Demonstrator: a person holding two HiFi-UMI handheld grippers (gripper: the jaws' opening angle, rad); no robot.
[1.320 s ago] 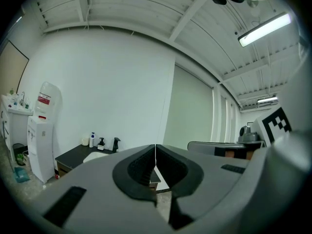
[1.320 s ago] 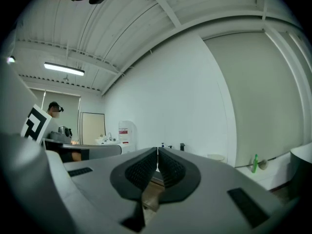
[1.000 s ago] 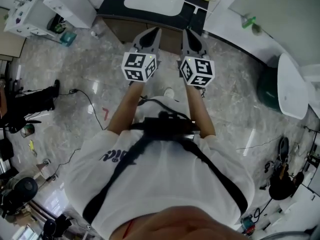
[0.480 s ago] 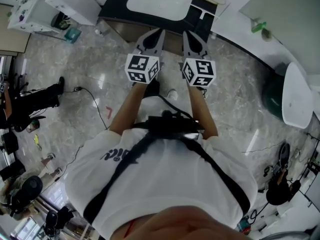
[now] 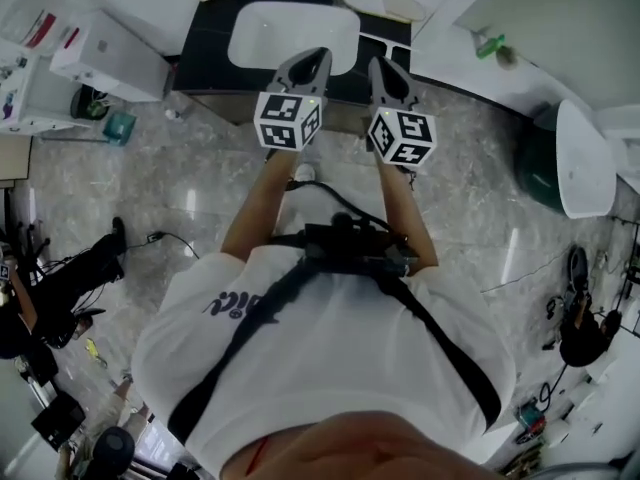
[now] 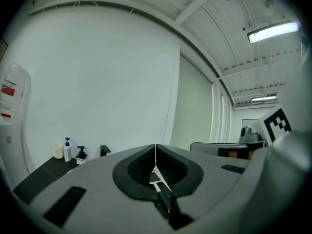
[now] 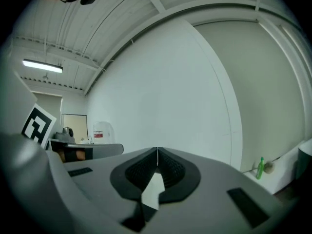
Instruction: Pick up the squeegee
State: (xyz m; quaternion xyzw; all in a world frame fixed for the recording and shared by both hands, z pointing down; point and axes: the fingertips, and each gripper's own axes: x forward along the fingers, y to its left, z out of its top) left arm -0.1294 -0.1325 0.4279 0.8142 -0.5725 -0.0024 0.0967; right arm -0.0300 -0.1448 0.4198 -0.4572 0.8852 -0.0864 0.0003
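The person wears a white T-shirt point(image 5: 330, 378) with short sleeves and black letters. Black straps point(image 5: 440, 353) run over it to a black box point(image 5: 350, 248) with a thin black cable point(image 5: 345, 203). The left gripper point(image 5: 320, 56) and right gripper point(image 5: 378, 63) are grey. Each has a white cube point(image 5: 288, 121) with black square marks.

A grey marbled floor point(image 5: 190, 188) catches pale glare, with a white basin point(image 5: 290, 33) set in a dark counter point(image 5: 205, 53) at twelve o'clock, a white cabinet point(image 5: 105, 58) at ten o'clock, plain white walls point(image 6: 97, 82) and a lit strip light point(image 6: 273, 30) on the ceiling.
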